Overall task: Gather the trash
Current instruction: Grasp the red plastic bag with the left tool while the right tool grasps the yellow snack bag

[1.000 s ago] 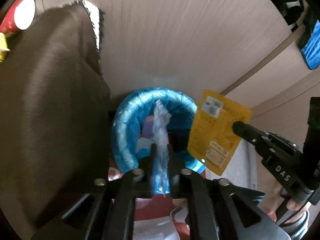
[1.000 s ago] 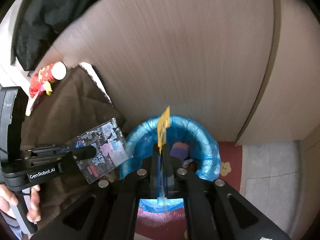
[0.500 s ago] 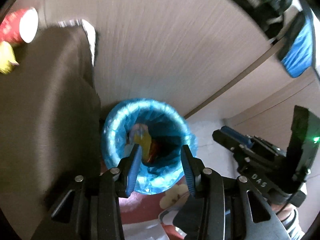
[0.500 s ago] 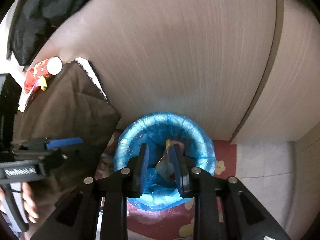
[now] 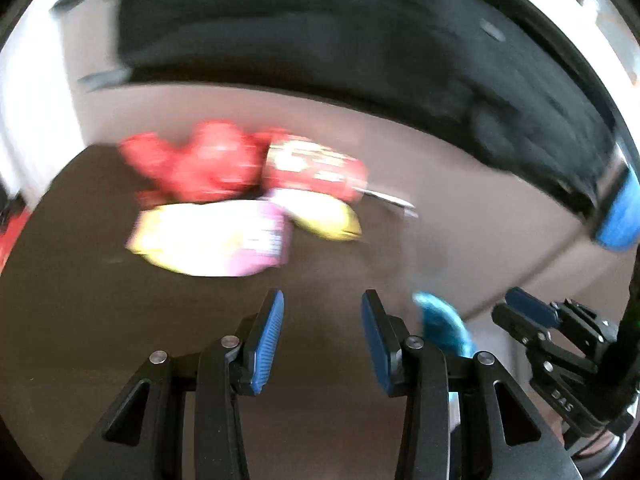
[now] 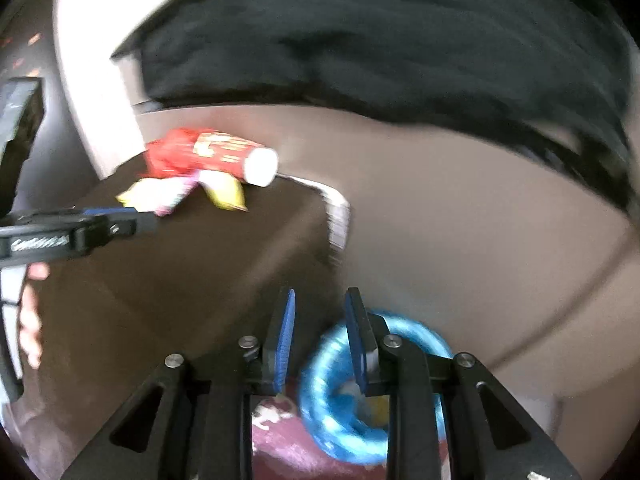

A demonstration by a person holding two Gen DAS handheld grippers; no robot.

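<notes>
My left gripper [image 5: 322,312] is open and empty above a dark brown table [image 5: 100,320]. Ahead of it lie a yellow-pink packet [image 5: 212,240], a red wrapper [image 5: 192,164], a red tube [image 5: 316,168] and a yellow wrapper [image 5: 328,220]. My right gripper [image 6: 320,312] is open and empty, just above the blue-lined bin [image 6: 332,412] beside the table. The same trash pile shows in the right wrist view: the red tube [image 6: 228,156] and the yellow wrapper [image 6: 226,194]. The left gripper [image 6: 80,232] shows there at left. The views are blurred.
The bin's rim [image 5: 444,324] shows at the table's right edge. The right gripper [image 5: 560,344] stands at far right. A tan cabinet front [image 6: 460,220] rises behind, with dark cloth [image 6: 360,40] above it. A red patterned mat [image 6: 280,440] lies under the bin.
Both grippers opened and dropped their wrappers into the bin, then lifted and turned from the bin toward the trash pile on the table.
</notes>
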